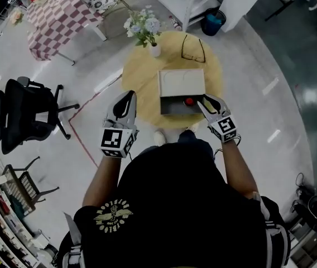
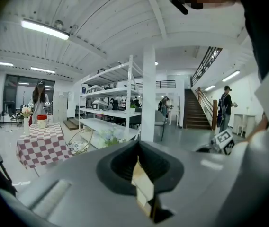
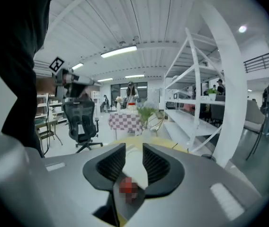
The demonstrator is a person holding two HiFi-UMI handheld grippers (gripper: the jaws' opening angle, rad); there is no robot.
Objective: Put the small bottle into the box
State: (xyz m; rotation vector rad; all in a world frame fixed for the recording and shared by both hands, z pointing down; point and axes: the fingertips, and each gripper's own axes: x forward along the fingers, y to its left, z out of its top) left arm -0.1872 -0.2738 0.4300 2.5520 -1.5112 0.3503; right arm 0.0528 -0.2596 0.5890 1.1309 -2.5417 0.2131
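Observation:
The small bottle (image 1: 189, 101) shows as a red cap inside the dark tray of the box (image 1: 169, 109), whose white lid (image 1: 181, 82) lies open behind it on the round wooden table (image 1: 142, 77). My right gripper (image 1: 206, 100) hovers over the tray's right end with its tips beside the cap. In the right gripper view its jaws (image 3: 133, 148) stand apart, and the red cap (image 3: 129, 186) shows low in the gap with no pad pressing on it. My left gripper (image 1: 128, 96) hangs by the table's left edge, its jaws (image 2: 138, 148) together and holding nothing.
A vase of flowers (image 1: 144, 29) and a pair of glasses (image 1: 193, 49) sit at the table's far side. A black office chair (image 1: 19, 116) stands to the left, with a checkered table (image 1: 58, 13) beyond it. White shelving (image 3: 196, 103) rises behind.

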